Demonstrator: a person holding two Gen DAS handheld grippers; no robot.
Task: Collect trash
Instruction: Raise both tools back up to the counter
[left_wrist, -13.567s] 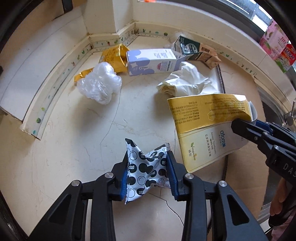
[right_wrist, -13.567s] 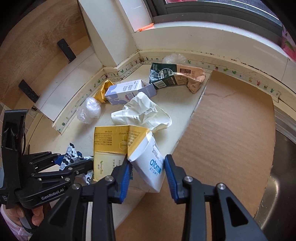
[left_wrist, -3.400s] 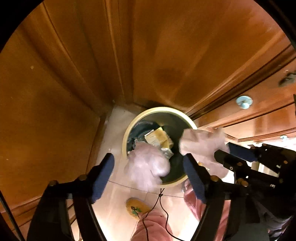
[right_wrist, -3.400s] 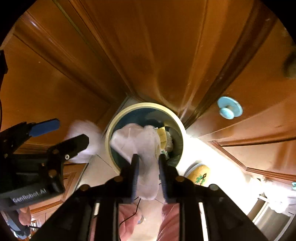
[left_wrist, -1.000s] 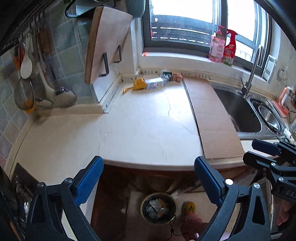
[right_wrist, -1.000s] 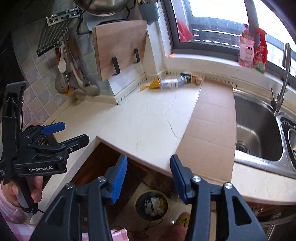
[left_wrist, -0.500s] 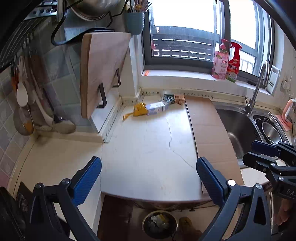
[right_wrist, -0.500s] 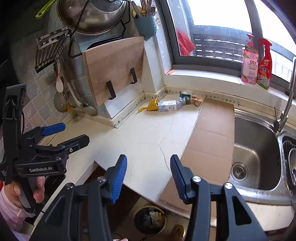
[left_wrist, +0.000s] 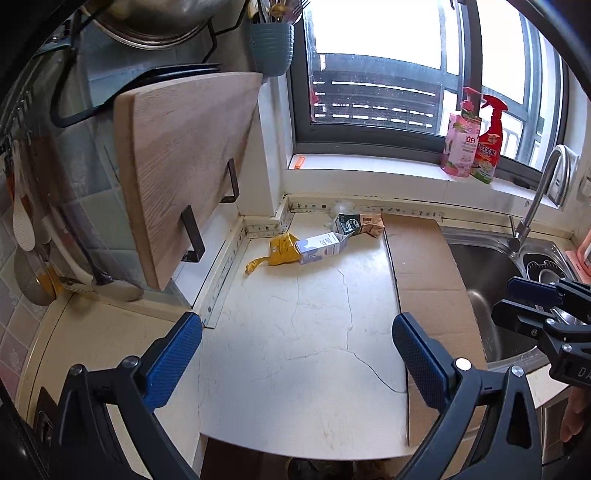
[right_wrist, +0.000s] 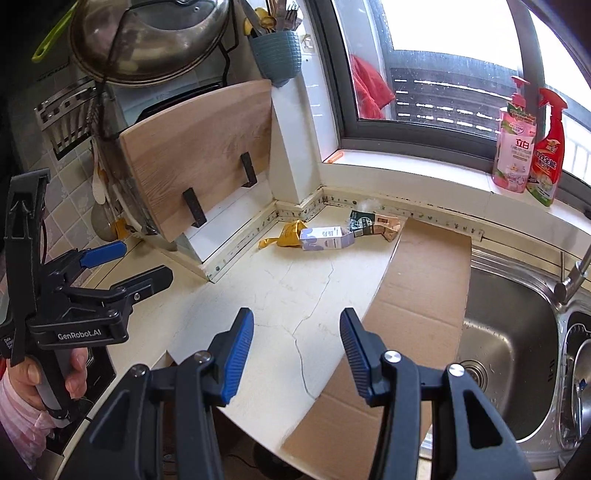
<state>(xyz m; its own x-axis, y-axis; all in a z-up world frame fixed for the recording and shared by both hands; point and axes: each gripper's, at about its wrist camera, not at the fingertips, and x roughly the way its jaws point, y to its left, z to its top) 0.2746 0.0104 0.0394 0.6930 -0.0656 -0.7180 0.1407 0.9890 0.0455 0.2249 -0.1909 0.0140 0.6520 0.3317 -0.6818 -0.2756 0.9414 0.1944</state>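
Left gripper wide open, empty; right gripper open, empty; both above counter. Yellow wrapper, white carton and dark carton lie in far corner; cardboard sheet beside sink; clear plastic behind cartons indistinct.

Trash bin (mostly below counter edge)

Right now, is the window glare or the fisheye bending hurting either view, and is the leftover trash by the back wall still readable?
Left wrist: window blown out white, edges curve strongly, yet the white carton and yellow wrapper stay sharp. Right wrist: the same glare top right; both gripper sets crisp, carton print too small to read.
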